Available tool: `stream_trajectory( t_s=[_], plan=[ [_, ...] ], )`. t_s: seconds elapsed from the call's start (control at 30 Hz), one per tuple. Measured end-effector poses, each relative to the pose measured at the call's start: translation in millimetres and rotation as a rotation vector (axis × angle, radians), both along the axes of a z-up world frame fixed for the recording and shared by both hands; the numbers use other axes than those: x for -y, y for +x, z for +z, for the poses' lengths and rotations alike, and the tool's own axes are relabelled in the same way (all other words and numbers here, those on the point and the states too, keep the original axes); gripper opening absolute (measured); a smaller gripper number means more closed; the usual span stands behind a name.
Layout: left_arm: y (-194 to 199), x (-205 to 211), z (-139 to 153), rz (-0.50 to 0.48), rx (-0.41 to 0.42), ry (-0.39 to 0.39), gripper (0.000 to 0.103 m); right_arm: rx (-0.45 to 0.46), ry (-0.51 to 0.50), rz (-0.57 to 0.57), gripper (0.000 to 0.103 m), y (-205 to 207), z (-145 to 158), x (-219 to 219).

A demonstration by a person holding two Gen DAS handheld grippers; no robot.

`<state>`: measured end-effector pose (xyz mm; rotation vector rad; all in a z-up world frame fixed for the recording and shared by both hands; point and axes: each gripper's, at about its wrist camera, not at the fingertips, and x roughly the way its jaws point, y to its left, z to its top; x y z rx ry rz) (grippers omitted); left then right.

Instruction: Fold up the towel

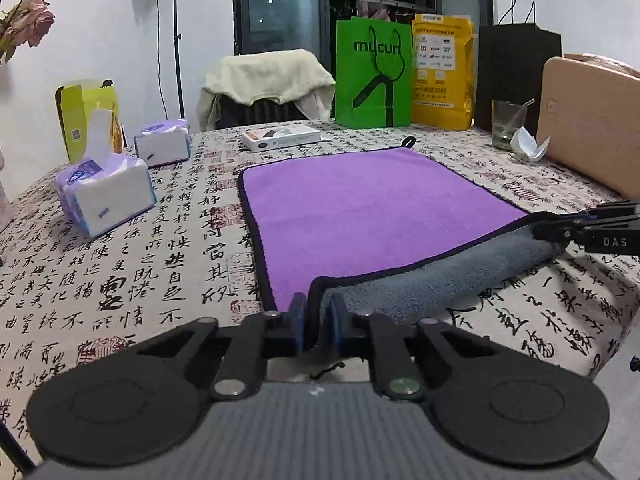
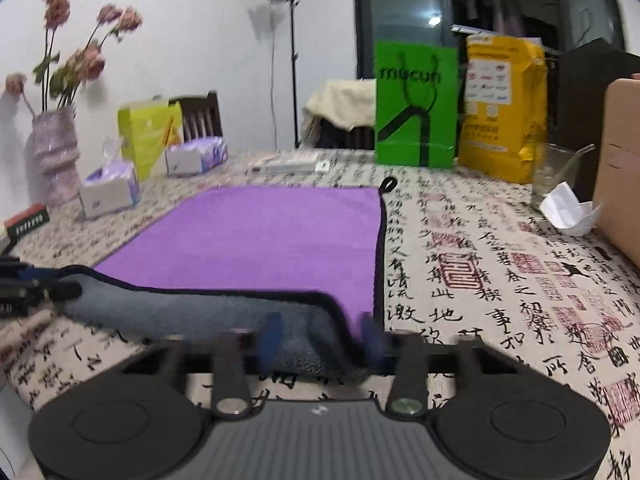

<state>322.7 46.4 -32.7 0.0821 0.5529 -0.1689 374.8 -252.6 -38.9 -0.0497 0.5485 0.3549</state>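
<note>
— Towel (image 1: 372, 216), purple side up, is lying flat on the calligraphy-print tablecloth (image 1: 120, 280), with its near edge lifting and showing the grey underside.

— Who is holding that edge?

— Both tools. In the left wrist view the left gripper (image 1: 318, 322) is sitting at 6 o'clock, its blue pads nearly together and pinching the towel's near corner. The right gripper (image 1: 560, 232) is coming in at 3 o'clock, clamping the other near corner.

— And from the right wrist view?

— The right gripper (image 2: 320, 340) is showing a wider gap, with a bunch of grey cloth sitting between the pads; whether they are pressing on it I cannot tell from that blurred view alone. The left gripper (image 2: 40, 284) is holding its corner at 9 o'clock.

— What is standing around?

— A black hanging loop (image 2: 388, 184) is sticking out at the towel's far corner. Two tissue packs (image 1: 106, 196) are sitting at 9 to 10 o'clock. A white box (image 1: 280, 138) is lying at 12 o'clock, with a green paper bag (image 1: 372, 72) and a yellow bag (image 1: 442, 72) behind it. A glass (image 1: 506, 124) is standing at 2 o'clock, just beside crumpled white paper (image 1: 530, 146).
</note>
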Motion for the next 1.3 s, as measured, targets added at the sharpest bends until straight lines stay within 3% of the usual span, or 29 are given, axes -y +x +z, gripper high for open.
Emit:
stream_trajectory(
  t_s=[0.07,0.23,0.53,0.73,1.3],
  plan=[
    [0.7,-0.5,2.2,0.006,-0.001,-0.013,0.007,-0.003,-0.004,0.015,0.009,1.9,0.9,1.9],
    [3.1,5.5,11.9,0.028,0.031,0.010,0.006,0.015,0.010,0.037,0.006,4.7,6.0,7.9],
    [23.2,11.6,25.8,0.082,0.067,0.038,0.006,0.057,0.013,0.077,0.005,21.9,17.8,12.7],
    [43.0,5.3,27.0,0.103,0.077,0.014,0.006,0.064,-0.006,0.087,0.005,43.0,24.3,7.4],
    [137.0,-23.5,61.5,0.085,0.047,-0.046,0.006,0.080,-0.035,0.126,0.005,124.1,52.8,-12.7]
  ],
)
